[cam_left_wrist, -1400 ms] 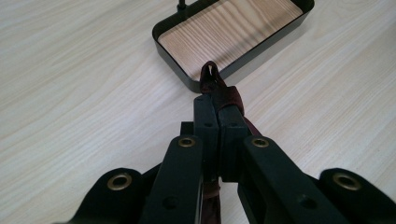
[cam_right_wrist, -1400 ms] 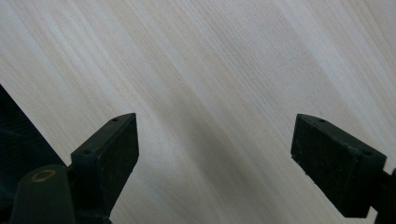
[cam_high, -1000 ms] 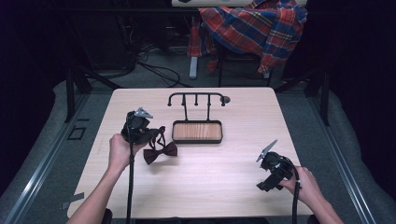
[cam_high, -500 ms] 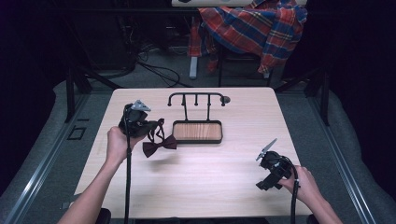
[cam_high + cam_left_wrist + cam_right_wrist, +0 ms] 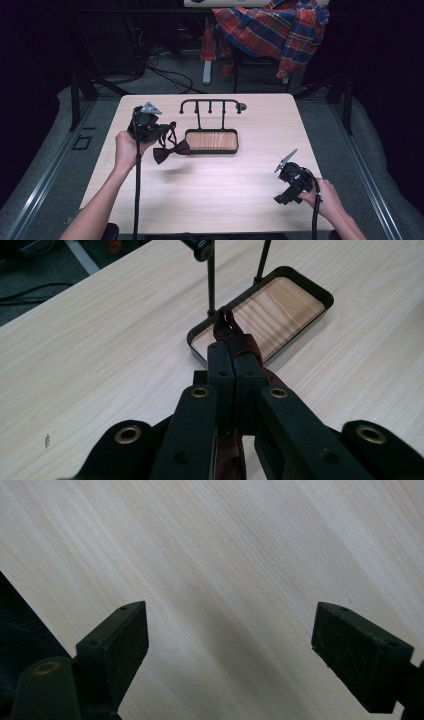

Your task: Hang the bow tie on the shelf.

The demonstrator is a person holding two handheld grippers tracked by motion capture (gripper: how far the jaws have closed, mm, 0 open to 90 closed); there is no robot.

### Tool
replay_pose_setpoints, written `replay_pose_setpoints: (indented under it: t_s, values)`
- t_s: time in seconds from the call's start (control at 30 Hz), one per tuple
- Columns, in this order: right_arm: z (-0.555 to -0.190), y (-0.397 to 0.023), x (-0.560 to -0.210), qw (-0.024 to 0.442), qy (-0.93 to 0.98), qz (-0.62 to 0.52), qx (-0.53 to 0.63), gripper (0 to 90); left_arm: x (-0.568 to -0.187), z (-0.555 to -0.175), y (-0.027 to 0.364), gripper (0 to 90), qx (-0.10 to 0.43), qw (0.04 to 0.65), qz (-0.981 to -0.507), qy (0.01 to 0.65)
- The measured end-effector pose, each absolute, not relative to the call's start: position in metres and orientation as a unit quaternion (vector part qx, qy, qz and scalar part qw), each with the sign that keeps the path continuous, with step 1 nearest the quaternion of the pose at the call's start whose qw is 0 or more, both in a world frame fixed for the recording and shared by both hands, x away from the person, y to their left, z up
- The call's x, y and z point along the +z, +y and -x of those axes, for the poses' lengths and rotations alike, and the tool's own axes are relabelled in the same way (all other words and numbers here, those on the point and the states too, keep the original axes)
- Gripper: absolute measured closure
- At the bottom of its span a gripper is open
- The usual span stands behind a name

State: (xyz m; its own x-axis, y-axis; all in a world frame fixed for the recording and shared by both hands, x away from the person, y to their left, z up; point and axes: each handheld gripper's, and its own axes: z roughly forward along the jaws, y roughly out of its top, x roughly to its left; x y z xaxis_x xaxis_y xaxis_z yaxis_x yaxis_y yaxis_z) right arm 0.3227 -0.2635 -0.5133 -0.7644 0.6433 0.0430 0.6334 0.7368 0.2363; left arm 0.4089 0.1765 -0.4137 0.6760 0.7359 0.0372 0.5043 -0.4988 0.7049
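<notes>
A dark red bow tie (image 5: 171,150) hangs by its strap from my left gripper (image 5: 161,131), lifted off the table just left of the black hook stand (image 5: 210,106). In the left gripper view the jaws are pressed together on the maroon strap (image 5: 239,340), with the stand's wooden tray (image 5: 272,310) right behind it. My right gripper (image 5: 281,197) rests low near the table's front right, its jaws wide apart over bare wood (image 5: 225,590) with nothing between them.
The stand's tray (image 5: 187,141) sits mid-table with its hooked rail toward the far edge. A plaid shirt (image 5: 272,30) drapes over a chair beyond the table. Cables lie on the floor at the back left.
My left gripper has risen and moved toward the far side with the bow tie, which now hangs off the table. The right gripper has stayed put.
</notes>
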Motion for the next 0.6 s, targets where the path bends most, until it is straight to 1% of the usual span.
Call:
replay_pose_setpoints:
  t_s: [0.6]
  values:
    - [-0.321, -0.263, -0.512, 0.025, 0.932, -0.342, 0.117, 14.8, -0.402, -0.418, 0.166, 88.8, 0.176, 0.353, -0.847, 0.356]
